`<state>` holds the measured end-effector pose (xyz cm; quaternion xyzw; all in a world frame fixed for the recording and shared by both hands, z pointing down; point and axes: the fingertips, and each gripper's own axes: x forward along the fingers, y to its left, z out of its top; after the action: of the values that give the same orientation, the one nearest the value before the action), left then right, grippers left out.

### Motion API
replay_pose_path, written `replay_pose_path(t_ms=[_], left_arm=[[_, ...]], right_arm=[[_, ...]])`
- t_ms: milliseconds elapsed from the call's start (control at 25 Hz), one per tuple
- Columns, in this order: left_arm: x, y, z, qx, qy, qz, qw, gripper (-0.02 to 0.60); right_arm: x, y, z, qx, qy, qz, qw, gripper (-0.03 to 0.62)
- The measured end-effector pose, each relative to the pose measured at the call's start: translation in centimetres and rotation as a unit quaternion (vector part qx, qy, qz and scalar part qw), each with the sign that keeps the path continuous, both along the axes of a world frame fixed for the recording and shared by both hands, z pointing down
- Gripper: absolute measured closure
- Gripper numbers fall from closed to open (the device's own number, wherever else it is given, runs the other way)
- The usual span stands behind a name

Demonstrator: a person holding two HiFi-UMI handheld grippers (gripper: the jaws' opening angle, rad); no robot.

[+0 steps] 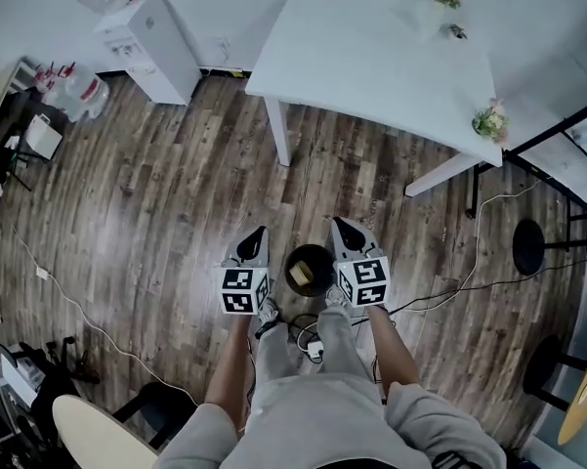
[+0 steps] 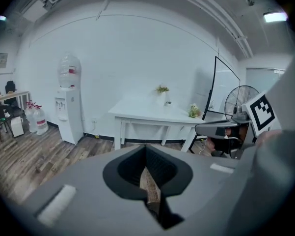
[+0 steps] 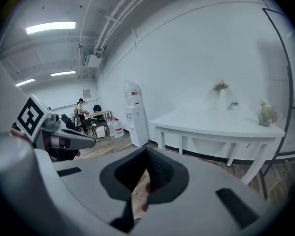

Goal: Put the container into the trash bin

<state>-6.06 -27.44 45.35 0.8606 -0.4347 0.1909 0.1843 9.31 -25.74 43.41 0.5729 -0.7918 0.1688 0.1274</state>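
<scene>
The left gripper (image 1: 259, 233) and right gripper (image 1: 340, 225) have their jaws closed, gripping nothing. Between them stands the trash bin (image 1: 324, 259), with the container (image 1: 300, 275) inside. Open floor (image 1: 176, 184) runs ahead to the table (image 1: 371, 47) edge.

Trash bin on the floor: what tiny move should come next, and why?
Probably draw both claws away and stop: the trash bin seems to hold the yellowish container, and the left claw and right claw are shut, empty.

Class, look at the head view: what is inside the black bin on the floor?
A tan, boxy container lies inside the bin. Anything beneath it is hidden by the container and the dark interior.
</scene>
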Motion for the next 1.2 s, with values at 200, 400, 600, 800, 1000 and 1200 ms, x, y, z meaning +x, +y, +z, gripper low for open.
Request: replay_pose_path(t_ms=[200,400,600,800,1000,1200], left_arm=[[-0.8,0.0,-4.1,0.022,-0.004,-0.012,0.9997,0.571],[-2.2,0.4,-7.2,0.040,-0.010,-0.025,0.9988,0.571],[-3.3,0.9,-9.5,0.054,-0.011,-0.040,0.9977,0.571],[-3.9,1.1,-10.9,0.061,-0.003,-0.055,0.9966,0.571],[-4.2,2.1,-11.7,0.066,0.000,-0.061,0.9959,0.571],[-4.2,2.3,-12.3,0.071,0.001,-0.059,0.9957,0.571]], right_arm=[[0.7,-0.4,-4.3,0.026,-0.002,0.002,1.000,0.580],[0.7,0.0,-7.6,0.046,0.002,-0.001,0.999,0.580],[1.0,1.1,-10.1,0.058,0.003,0.000,0.998,0.580],[1.2,2.2,-11.5,0.065,0.010,-0.003,0.998,0.580],[1.3,3.8,-12.3,0.069,0.023,-0.008,0.997,0.580],[1.5,4.3,-12.8,0.074,0.021,-0.010,0.997,0.580]])
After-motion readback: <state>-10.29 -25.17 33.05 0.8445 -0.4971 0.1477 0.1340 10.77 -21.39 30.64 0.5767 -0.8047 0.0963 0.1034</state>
